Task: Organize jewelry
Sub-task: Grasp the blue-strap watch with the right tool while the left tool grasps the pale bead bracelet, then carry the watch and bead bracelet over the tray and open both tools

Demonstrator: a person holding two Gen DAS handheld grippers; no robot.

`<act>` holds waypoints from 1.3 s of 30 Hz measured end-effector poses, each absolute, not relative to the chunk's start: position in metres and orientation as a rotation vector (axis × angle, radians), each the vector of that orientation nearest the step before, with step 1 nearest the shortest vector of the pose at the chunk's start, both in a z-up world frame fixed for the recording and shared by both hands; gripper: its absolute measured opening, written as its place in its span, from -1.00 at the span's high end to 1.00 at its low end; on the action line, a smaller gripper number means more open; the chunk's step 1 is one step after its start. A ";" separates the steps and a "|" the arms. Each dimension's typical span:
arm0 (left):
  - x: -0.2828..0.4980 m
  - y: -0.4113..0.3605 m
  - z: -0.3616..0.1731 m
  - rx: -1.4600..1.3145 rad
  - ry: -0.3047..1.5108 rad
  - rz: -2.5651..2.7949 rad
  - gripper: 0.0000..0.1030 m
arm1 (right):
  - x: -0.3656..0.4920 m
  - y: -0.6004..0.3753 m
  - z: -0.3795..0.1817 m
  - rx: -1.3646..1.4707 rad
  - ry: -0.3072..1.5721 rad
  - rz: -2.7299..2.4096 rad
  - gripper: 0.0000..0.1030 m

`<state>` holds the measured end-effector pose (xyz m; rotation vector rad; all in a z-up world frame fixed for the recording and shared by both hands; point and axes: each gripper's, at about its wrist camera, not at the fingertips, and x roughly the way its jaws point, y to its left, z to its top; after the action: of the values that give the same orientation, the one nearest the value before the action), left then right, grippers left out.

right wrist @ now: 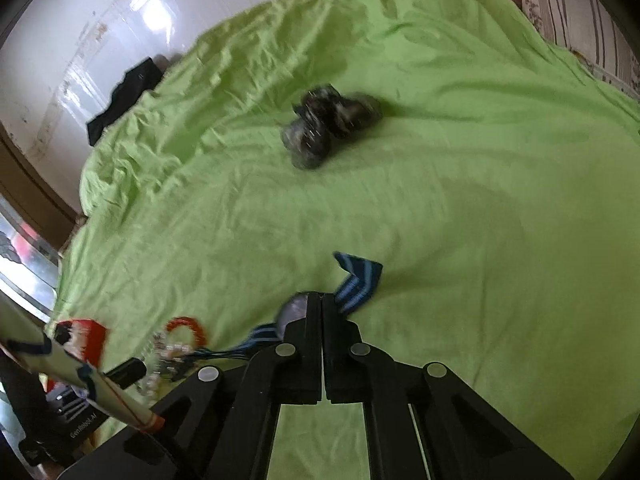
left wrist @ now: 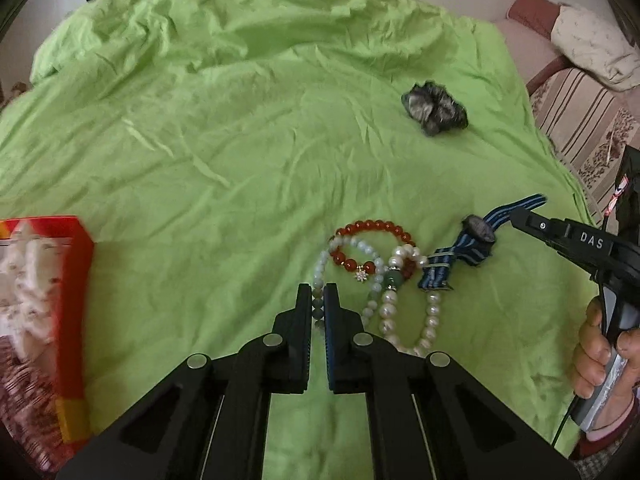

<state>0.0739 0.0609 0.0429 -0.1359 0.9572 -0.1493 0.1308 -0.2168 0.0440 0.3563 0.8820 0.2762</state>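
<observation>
Several bracelets lie tangled on the green sheet (left wrist: 240,160): a red bead bracelet (left wrist: 374,226), a pale green bead bracelet (left wrist: 320,266) and a white pearl bracelet (left wrist: 430,312). My left gripper (left wrist: 319,292) is shut on the pale green bead bracelet. A watch (left wrist: 478,229) with a blue striped strap (left wrist: 516,208) lies to their right. My right gripper (right wrist: 321,300), also in the left wrist view (left wrist: 514,216), is shut on the watch strap (right wrist: 358,280). The watch face (right wrist: 294,312) shows just left of its fingers.
A dark scrunchie (left wrist: 434,108) lies farther back on the sheet, also in the right wrist view (right wrist: 332,124). A red box (left wrist: 68,300) with white padding stands at the left. A striped sofa (left wrist: 580,120) with a pillow (left wrist: 592,48) borders the right.
</observation>
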 end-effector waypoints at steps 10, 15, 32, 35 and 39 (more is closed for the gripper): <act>0.018 0.082 0.108 -0.136 0.820 -0.135 0.90 | 0.102 -0.208 0.089 0.344 0.799 0.359 0.97; 0.005 0.090 0.106 -0.153 0.816 -0.147 0.90 | 0.114 -0.234 0.056 0.419 0.893 0.269 0.36; 0.026 0.092 0.025 -0.212 0.969 -0.216 0.90 | 0.168 -0.230 0.015 0.319 0.903 0.165 0.95; 0.024 0.091 0.032 -0.198 0.955 -0.200 0.90 | 0.159 -0.218 0.027 0.253 0.877 0.161 0.95; 0.011 0.095 0.059 -0.185 0.896 -0.189 0.90 | 0.140 -0.208 0.060 0.249 0.817 0.195 0.96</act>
<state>0.0110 0.0946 0.0591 -0.1850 0.8962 -0.1891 0.1396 -0.2079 0.0598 0.2492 0.8168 0.1953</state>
